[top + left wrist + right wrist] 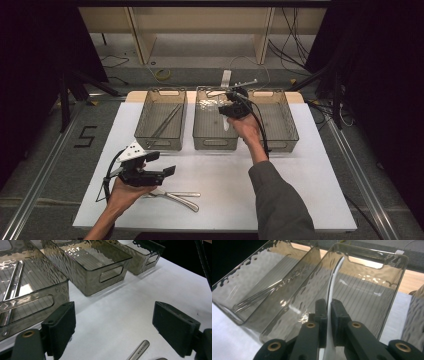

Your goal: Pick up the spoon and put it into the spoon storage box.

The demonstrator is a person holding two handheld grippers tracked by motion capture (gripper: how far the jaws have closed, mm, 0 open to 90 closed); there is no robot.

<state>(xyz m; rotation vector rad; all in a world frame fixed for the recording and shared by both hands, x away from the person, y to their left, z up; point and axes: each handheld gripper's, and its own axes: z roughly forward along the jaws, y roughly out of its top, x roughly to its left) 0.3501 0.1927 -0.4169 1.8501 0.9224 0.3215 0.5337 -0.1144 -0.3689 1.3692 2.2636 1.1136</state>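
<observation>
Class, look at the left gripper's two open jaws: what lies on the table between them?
In the left gripper view, bare white table, with the tip of a metal utensil handle poking in at the bottom.

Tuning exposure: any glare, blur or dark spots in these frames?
High view: surroundings black, white table sheet bright. Left gripper view: glare ripples on the middle bin, near claw pads soft. Right gripper view: the white utensil nearly blown out, bin walls mirror-like.

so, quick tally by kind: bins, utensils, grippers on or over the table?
Smoked clear bins: 3, left, middle, right
Chopstick pairs: 1, in the left bin
Metal utensils on the white table: 2
White plastic utensils: 1, clamped in the right gripper
Grippers: 2, with the left gripper open
Total: 9
</observation>
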